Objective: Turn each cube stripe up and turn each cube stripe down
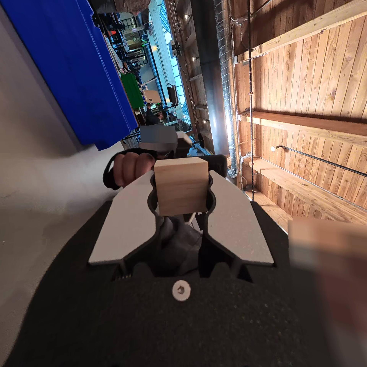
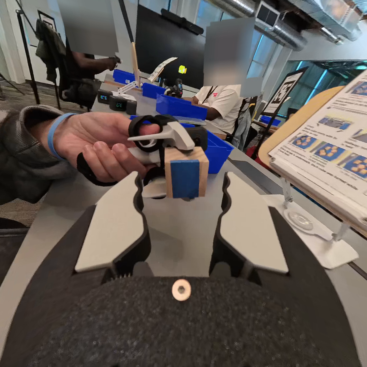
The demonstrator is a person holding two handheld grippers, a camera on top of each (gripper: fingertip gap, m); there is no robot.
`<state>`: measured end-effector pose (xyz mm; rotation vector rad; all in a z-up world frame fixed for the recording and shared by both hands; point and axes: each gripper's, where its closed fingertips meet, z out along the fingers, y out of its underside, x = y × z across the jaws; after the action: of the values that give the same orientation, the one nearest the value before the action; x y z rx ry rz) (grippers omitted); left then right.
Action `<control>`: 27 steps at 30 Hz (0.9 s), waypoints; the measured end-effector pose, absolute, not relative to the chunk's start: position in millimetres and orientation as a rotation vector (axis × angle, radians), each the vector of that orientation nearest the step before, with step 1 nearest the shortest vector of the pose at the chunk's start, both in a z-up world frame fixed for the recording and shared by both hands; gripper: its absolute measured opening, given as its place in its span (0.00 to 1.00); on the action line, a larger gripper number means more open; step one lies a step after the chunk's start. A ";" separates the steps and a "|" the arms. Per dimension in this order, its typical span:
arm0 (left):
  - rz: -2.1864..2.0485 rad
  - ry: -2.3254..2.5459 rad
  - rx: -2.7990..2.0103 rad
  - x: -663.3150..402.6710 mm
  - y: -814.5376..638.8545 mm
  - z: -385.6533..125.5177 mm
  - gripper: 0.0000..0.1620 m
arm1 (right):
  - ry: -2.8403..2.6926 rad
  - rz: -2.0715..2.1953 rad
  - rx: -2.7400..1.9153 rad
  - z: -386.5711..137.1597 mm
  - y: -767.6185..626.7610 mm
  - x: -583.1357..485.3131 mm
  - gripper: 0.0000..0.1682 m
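My left gripper (image 1: 181, 190) is shut on a pale wooden cube (image 1: 181, 188), held in the air and turned sideways; only plain wood faces show here. In the right wrist view the same cube (image 2: 185, 174) shows its blue stripe facing my right gripper, clamped above and below by the left gripper's fingers (image 2: 178, 137), with a hand (image 2: 95, 143) holding that gripper. My right gripper (image 2: 181, 184) is open and empty, just short of the cube, its fingers either side of it but apart from it.
A grey table (image 2: 174, 238) lies below. A blue bin (image 2: 216, 155) stands behind the cube, more blue bins farther back. An instruction sheet on a tilted stand (image 2: 325, 151) is at right. People sit at the far table. A blue bin (image 1: 79, 69) shows in the left wrist view.
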<state>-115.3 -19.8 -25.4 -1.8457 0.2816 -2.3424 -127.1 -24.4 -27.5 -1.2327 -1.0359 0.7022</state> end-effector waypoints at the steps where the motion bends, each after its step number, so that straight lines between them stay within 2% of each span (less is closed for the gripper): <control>1: -2.351 0.281 -1.844 -115.4 -20.3 -25.4 0.28 | -1.046 0.719 -1.246 -29.6 -21.5 -134.4 0.46; 3: -2.382 0.269 -1.834 -115.9 -21.2 -24.5 0.28 | -1.064 0.725 -1.280 -36.1 -15.8 -145.2 0.42; 5: -2.404 0.289 -1.845 -115.0 -25.2 -26.7 0.28 | -1.063 0.740 -1.261 -36.8 -16.4 -150.2 0.27; 10: -2.452 0.343 -1.837 -113.1 -32.2 -26.0 0.28 | -1.061 0.762 -1.266 -34.2 -20.6 -146.5 0.26; 12: -2.388 0.378 -1.841 -117.1 -31.3 -24.1 0.34 | -1.049 0.759 -1.249 -28.9 -23.3 -143.5 0.27; 14: -2.243 0.423 -1.850 -126.4 -28.0 -23.1 0.40 | -1.042 0.753 -1.249 -23.7 -24.8 -138.5 0.26; 18: -1.777 0.619 -1.916 -153.0 -34.2 -39.9 0.44 | -1.013 0.696 -1.249 -12.8 -22.1 -121.6 0.26; 22: -1.191 0.690 -1.931 -193.4 -36.9 -86.4 0.42 | -0.940 0.654 -1.309 -7.8 -11.3 -97.5 0.27; 27: -1.068 0.725 -1.927 -205.9 -50.6 -95.5 0.41 | -0.711 0.500 -1.519 19.3 21.8 -29.4 0.27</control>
<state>-205.9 -50.6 -95.5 -1.9269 0.7246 -1.0681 -29.4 21.8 19.3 -1.5190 -0.7106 0.5003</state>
